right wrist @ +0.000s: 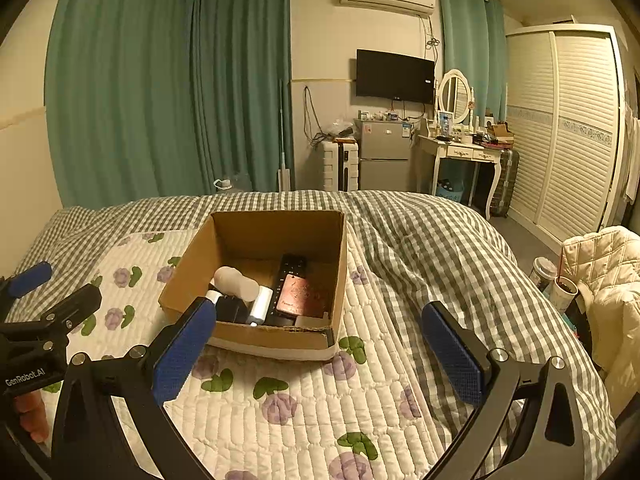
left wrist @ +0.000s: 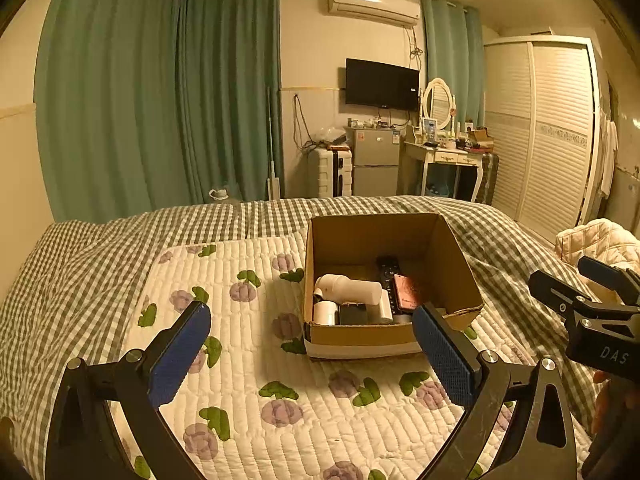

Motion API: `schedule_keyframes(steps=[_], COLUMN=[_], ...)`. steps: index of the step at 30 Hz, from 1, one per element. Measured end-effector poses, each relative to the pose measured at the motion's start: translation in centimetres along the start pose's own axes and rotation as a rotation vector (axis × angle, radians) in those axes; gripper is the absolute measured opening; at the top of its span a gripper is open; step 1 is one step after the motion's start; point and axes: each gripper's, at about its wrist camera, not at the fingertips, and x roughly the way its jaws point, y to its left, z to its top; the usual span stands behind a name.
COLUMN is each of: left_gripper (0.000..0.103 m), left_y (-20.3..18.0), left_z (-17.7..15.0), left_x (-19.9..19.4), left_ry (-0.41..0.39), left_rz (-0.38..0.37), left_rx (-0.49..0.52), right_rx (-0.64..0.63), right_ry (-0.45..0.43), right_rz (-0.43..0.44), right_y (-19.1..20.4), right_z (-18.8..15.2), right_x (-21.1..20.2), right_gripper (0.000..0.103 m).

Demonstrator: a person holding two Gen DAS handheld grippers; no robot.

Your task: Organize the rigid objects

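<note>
On the floral quilt (left wrist: 256,360), both grippers' jaws gape empty before the filled cardboard box (right wrist: 256,236).

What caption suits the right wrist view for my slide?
Open right gripper above quilted bed, facing cardboard box holding remote and pink phone.

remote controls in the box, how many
1: the black remote control lies along the floor of the cardboard box, between the white bottle and the pink phone. Others may be hidden underneath.
</note>
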Motion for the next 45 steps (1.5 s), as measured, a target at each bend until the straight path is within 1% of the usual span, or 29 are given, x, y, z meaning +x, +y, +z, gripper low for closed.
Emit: schedule_keyframes(steps=[5, 10, 13, 18, 30, 45], left_gripper=[0.103, 0.103, 0.103, 0.103, 0.103, 0.103], left_y=[-0.12, -0.12, -0.06, 0.18, -0.35, -0.71], left_z=[-0.06, -0.10, -0.12, -0.08, -0.29, -0.46], left_x=[0.04, 0.14, 0.06, 0.15, 0.17, 0.39], left_ry=[-0.004, 0.001, -0.008, 0.000, 0.001, 0.006], left_rz=[0.014, 0.003, 0.007, 0.011, 0.012, 0.009], left_rx=[0.009, 0.013, 0.006, -0.005, 0.028, 0.040], right_rx=[-0.005, -0.009, -0.014, -0.016, -0.018, -0.016], right_ry=[0.008, 0.015, 0.026, 0.031, 0.032, 0.043], right_rz=[0.004, 0.007, -0.003, -0.004, -0.004, -0.008], right_y=[0.31, 0.53, 0.55, 0.53, 0.58, 0.56], right_z=[-0.09, -0.19, -0.35, -0.53, -0.64, -0.75], right_x=[0.10, 0.22, 0.48, 0.65, 0.62, 0.85], right_gripper=[0.103, 0.103, 0.103, 0.103, 0.103, 0.103])
